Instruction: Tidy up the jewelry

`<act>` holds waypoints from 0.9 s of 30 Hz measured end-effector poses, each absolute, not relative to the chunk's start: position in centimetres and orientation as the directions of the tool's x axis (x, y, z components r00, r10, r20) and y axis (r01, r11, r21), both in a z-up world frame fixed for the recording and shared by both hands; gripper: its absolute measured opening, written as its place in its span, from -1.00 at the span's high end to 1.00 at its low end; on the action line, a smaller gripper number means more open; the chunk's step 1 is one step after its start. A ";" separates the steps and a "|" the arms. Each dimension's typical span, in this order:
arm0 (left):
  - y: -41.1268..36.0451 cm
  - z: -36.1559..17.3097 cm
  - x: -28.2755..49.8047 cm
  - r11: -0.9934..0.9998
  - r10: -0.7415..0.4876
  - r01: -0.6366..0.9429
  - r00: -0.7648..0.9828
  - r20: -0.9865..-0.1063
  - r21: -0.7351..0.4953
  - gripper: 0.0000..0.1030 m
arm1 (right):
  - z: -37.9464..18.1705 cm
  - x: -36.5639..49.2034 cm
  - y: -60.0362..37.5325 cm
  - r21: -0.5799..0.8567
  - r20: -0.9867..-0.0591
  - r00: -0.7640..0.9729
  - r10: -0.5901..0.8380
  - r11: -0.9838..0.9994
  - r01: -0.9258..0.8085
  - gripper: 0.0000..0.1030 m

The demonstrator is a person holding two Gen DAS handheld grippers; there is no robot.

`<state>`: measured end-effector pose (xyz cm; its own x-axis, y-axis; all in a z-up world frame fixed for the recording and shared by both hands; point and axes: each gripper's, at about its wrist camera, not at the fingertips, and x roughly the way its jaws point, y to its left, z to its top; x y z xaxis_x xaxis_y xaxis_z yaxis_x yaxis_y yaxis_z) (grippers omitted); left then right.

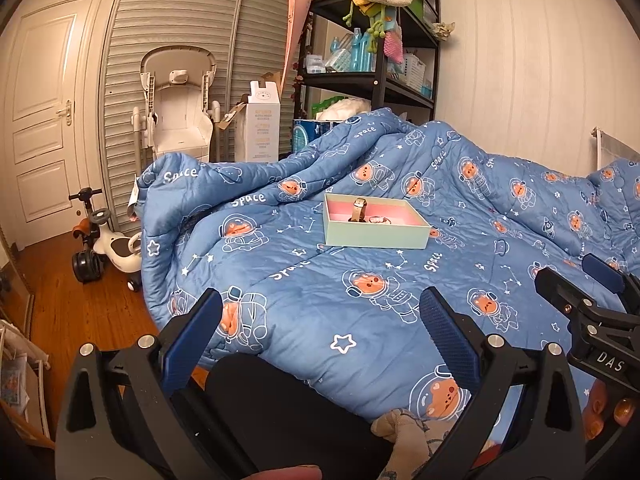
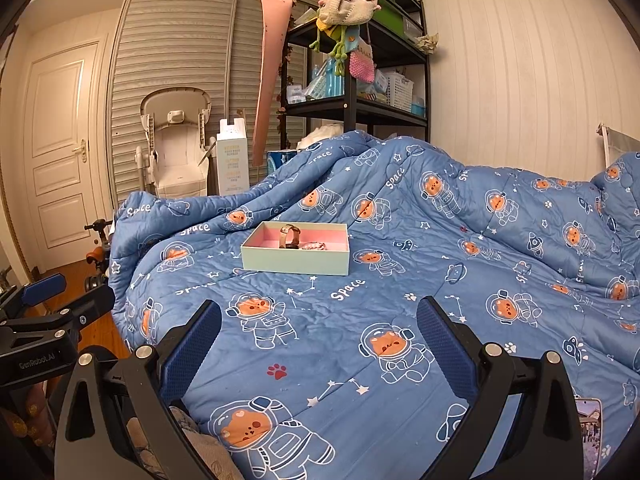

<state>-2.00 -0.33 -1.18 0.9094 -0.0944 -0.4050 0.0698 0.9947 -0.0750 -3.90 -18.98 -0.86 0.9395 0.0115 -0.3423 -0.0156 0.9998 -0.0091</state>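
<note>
The jewelry box (image 2: 295, 258), a shallow pale green tray with a pink lining, sits in the middle of the bed on the blue quilt (image 2: 400, 288), well beyond both grippers; lying open and lidless there, it probably serves as the one place where pieces are gathered. Inside, a watch (image 2: 289, 237) with a tan strap stands upright on its curved band, and a small pale bracelet or chain (image 2: 313, 245) lies just right of it, too small to tell apart. The left gripper (image 1: 320, 336) and the right gripper (image 2: 319, 336) both hang low at the near edge of the bed with fingers spread wide and nothing between them, which suggests they are held ready rather than working. The quilt repeats the word "Space" among astronaut bears. The right gripper's body reads "DAS" in the left view; the left one's body reads "GenRobot.AI" in the right view. A phone (image 2: 588, 436) lies at the near right.
</note>
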 end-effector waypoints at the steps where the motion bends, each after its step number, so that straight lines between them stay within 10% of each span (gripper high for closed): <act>1: -0.3 -1.2 -2.0 0.995 -0.095 0.070 0.909 -0.406 -0.075 -0.89 | -0.9 -3.9 -19.0 -0.009 -0.343 0.939 0.012 1.000 -0.016 -0.87; 27: -0.4 -1.4 -1.9 0.995 -0.098 0.075 0.906 -0.411 -0.073 -0.89 | -0.8 -3.9 -19.0 -0.009 -0.343 0.939 0.011 1.000 -0.015 -0.87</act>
<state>-1.90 -0.37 -1.43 0.9062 -0.0983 -0.4112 0.0749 0.9945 -0.0729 -3.91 -18.97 -0.81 0.9392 0.0111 -0.3432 -0.0151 0.9998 -0.0091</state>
